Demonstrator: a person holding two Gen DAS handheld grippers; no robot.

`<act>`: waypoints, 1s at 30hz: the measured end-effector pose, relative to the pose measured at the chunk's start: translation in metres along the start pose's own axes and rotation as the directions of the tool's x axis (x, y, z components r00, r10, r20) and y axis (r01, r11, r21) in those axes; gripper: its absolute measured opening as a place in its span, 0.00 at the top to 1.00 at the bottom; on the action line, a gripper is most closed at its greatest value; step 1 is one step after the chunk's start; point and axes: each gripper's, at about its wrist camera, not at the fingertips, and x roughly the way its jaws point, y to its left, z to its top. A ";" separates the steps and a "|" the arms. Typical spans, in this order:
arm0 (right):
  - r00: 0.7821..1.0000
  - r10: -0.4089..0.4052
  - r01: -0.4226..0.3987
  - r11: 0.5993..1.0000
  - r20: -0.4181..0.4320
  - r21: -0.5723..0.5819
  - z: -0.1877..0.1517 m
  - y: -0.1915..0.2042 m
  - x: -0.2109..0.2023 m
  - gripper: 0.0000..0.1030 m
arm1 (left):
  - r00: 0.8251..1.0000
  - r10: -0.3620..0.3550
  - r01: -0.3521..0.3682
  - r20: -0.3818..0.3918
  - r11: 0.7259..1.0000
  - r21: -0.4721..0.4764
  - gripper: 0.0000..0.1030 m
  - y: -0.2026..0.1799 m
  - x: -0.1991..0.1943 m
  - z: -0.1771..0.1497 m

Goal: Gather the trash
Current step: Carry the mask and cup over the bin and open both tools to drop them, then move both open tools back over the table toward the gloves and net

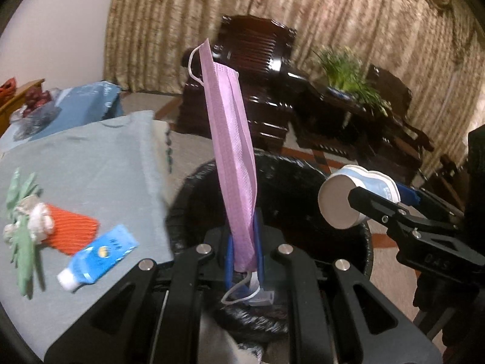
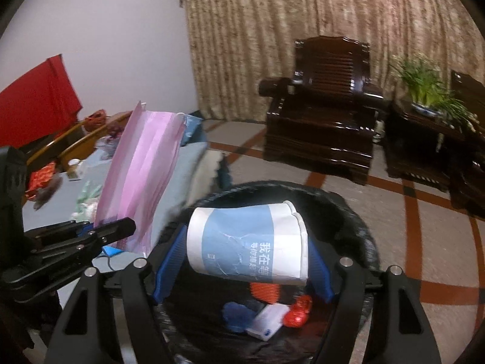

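Observation:
My left gripper (image 1: 245, 242) is shut on a purple face mask (image 1: 230, 139) that stands up from its jaws, over the near rim of a black-lined trash bin (image 1: 303, 176). My right gripper (image 2: 247, 261) is shut on a crushed white and blue paper cup (image 2: 245, 239), held sideways above the open bin (image 2: 357, 212). The cup (image 1: 342, 200) and right gripper (image 1: 368, 197) show at right in the left wrist view. The mask (image 2: 142, 176) and left gripper (image 2: 121, 227) show at left in the right wrist view. Several bits of trash (image 2: 272, 312) lie in the bin.
A table with a light blue cloth (image 1: 91, 163) stands left of the bin, holding a blue tube (image 1: 97, 257), an orange ridged item (image 1: 72, 230) and green paper scraps (image 1: 21, 212). Dark wooden armchairs (image 2: 321, 115) and a potted plant (image 2: 424, 88) stand before a curtain.

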 end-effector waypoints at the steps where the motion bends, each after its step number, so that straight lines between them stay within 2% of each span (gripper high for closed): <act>1: 1.000 -0.010 0.010 1.000 -0.003 0.003 -0.001 -0.005 0.002 0.31 | 1.000 -0.003 0.003 -0.007 1.000 0.006 0.89 -0.003 0.005 -0.001; 5: 0.999 -0.031 0.031 0.999 -0.021 0.021 -0.009 -0.022 0.010 0.30 | 0.998 -0.038 0.039 -0.050 0.999 0.031 0.86 -0.014 0.028 -0.002; 6: 0.999 -0.041 0.041 0.999 -0.024 0.024 -0.010 -0.026 0.012 0.30 | 0.997 -0.050 0.052 -0.058 0.998 0.034 0.77 -0.015 0.031 -0.003; 7: 0.998 -0.049 0.050 0.998 -0.029 0.028 -0.012 -0.028 0.013 0.28 | 0.997 -0.050 0.053 -0.064 0.998 0.037 0.61 -0.015 0.034 -0.004; 9: 0.997 -0.065 0.066 0.997 -0.032 0.039 -0.013 -0.035 0.014 0.20 | 0.997 -0.048 0.050 -0.060 0.998 0.038 0.50 -0.014 0.033 -0.006; 14: 0.995 -0.097 0.098 0.992 -0.024 0.075 -0.019 -0.046 0.007 0.06 | 0.998 -0.029 0.031 -0.052 0.998 0.045 0.37 -0.007 0.028 -0.007; 21: 0.997 -0.069 0.070 0.992 -0.015 0.105 -0.013 -0.034 0.000 0.06 | 0.998 0.058 -0.058 0.015 0.998 0.020 0.15 0.020 -0.010 -0.009; 27: 1.000 0.005 -0.006 0.997 0.014 0.078 -0.008 0.008 0.000 0.06 | 0.987 0.144 -0.142 0.065 0.989 -0.031 0.14 0.054 -0.056 -0.019; 30: 0.998 0.062 -0.062 0.997 0.015 0.036 -0.004 0.043 0.006 0.06 | 0.976 0.198 -0.195 0.085 0.980 -0.052 0.14 0.073 -0.077 -0.025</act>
